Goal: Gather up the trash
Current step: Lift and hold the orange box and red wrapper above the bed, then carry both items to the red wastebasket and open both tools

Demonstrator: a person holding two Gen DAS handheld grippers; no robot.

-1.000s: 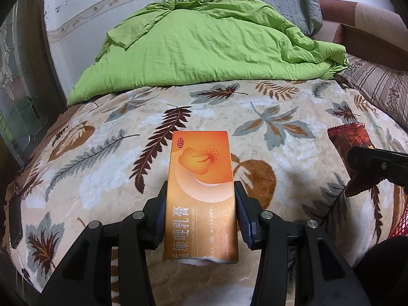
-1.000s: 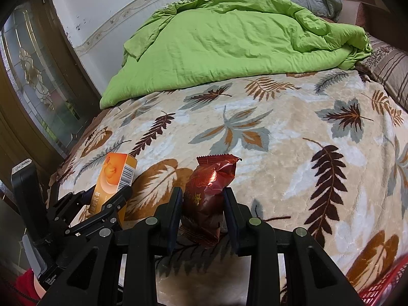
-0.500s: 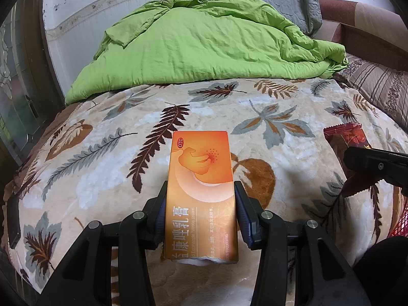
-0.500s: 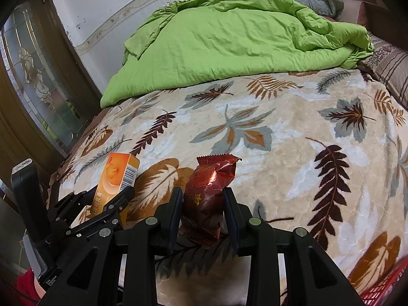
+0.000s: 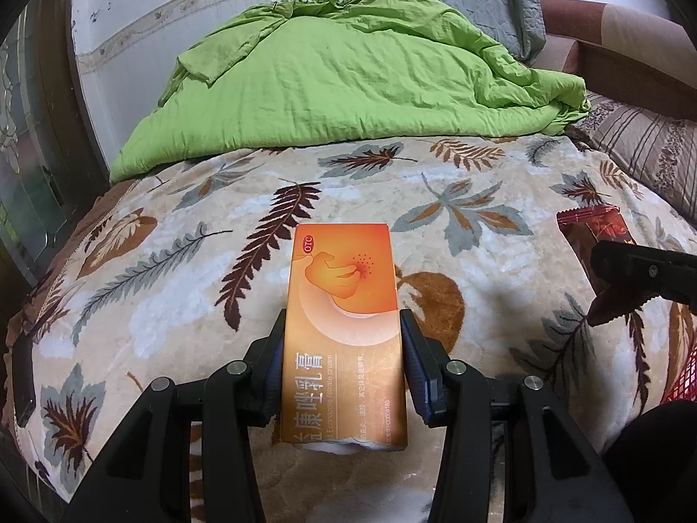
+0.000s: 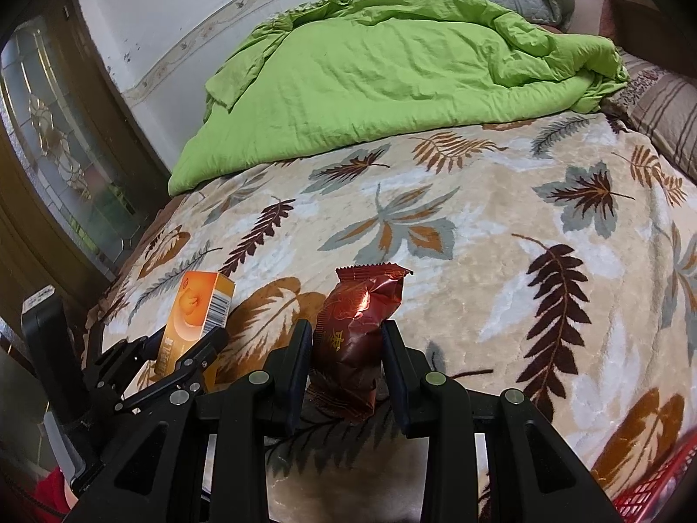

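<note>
Box: the orange cream box [image 5: 344, 331] sits in the left claw [image 5: 343, 364], which is clamped on its long sides, above the bed [image 5: 479, 235].
Box handling: likely light, stiff cardboard; firm pressure on the flat sides should hold, too much could dent it.
Wrapper: the red snack wrapper [image 6: 355, 340] is pinched at mid-body by the right claw [image 6: 347, 359].
Wrapper handling: probably light, crinkly, slippery foil; grip across the filled middle.
Basket: a red basket [image 6: 649, 492] shows at the lower right edge.
</note>
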